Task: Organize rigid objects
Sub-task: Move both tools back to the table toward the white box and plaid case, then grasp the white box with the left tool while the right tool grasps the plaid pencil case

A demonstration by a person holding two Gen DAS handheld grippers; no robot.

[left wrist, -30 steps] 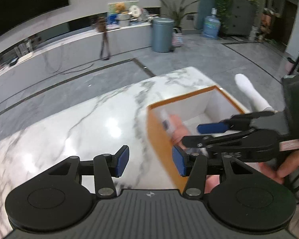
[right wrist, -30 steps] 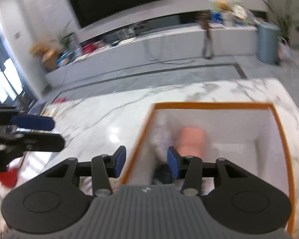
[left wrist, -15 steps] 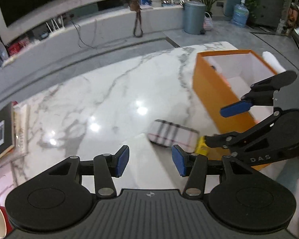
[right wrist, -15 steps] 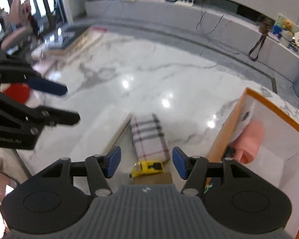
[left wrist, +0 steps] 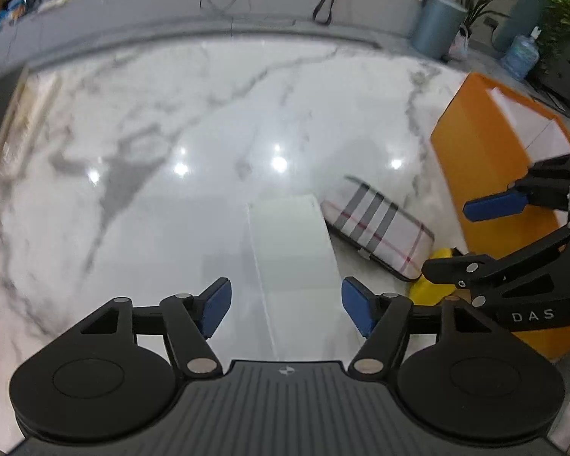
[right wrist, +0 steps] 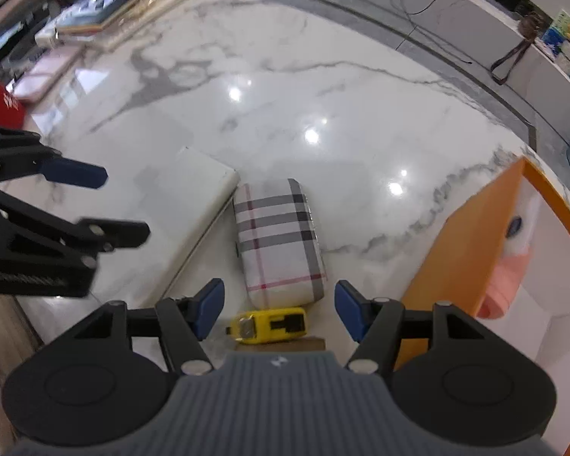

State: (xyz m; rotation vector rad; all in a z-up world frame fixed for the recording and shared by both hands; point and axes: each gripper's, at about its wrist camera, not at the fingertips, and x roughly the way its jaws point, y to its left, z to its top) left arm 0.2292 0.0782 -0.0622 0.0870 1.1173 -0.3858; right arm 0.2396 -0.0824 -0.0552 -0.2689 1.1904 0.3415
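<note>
A flat white box (left wrist: 292, 250) lies on the marble table, straight ahead of my open, empty left gripper (left wrist: 287, 306); it also shows in the right wrist view (right wrist: 186, 209). A plaid case (right wrist: 277, 239) lies beside it, also in the left wrist view (left wrist: 380, 228). A yellow tape measure (right wrist: 271, 325) lies between the tips of my open, empty right gripper (right wrist: 279, 309). An orange box (right wrist: 471, 243) with a white inside stands to the right and holds a pink roll (right wrist: 507, 285); it also shows in the left wrist view (left wrist: 486, 174).
Books and flat items (right wrist: 106, 11) are stacked along the table's far left edge. A red cup (right wrist: 0, 108) stands at the left. The right gripper shows in the left wrist view (left wrist: 513, 235), close on the right. A low counter runs behind the table.
Both grippers have swung away from the orange box to the items on the table and opened wider. The white box now lies ahead of the left gripper.
</note>
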